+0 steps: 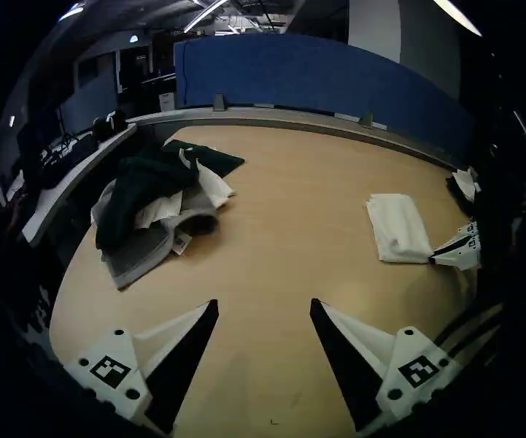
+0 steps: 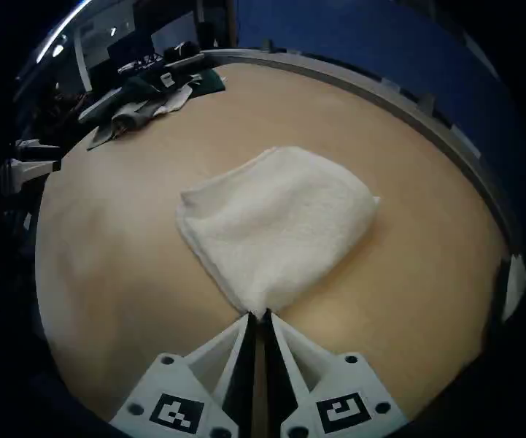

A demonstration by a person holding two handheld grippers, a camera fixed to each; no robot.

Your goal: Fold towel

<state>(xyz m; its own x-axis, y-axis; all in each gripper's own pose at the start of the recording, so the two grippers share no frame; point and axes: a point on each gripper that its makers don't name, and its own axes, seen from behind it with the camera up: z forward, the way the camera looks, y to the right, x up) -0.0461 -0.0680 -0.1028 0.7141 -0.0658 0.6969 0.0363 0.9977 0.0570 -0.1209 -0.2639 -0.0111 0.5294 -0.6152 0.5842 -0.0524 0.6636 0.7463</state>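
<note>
Soft, light, limp towel (image 2: 277, 219) on the bench (image 2: 117, 277), best held by corners: right tongs (image 2: 260, 319) pinch its near corner; left tongs (image 1: 264, 306) gape, empty.

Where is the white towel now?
Right gripper view: the towel lies on the table, near corner pinched by the right gripper, clothes pile far behind left.

My worktop, as both tools see it
The towel (image 2: 277, 223) lies on the worktop (image 1: 299, 190), right of my left tool (image 1: 263, 302), its near corner between my right tool's (image 2: 258, 315) tips. A heap of cloths (image 1: 157, 208) sits far left, well apart. A partition (image 1: 321, 77) stands behind.
</note>
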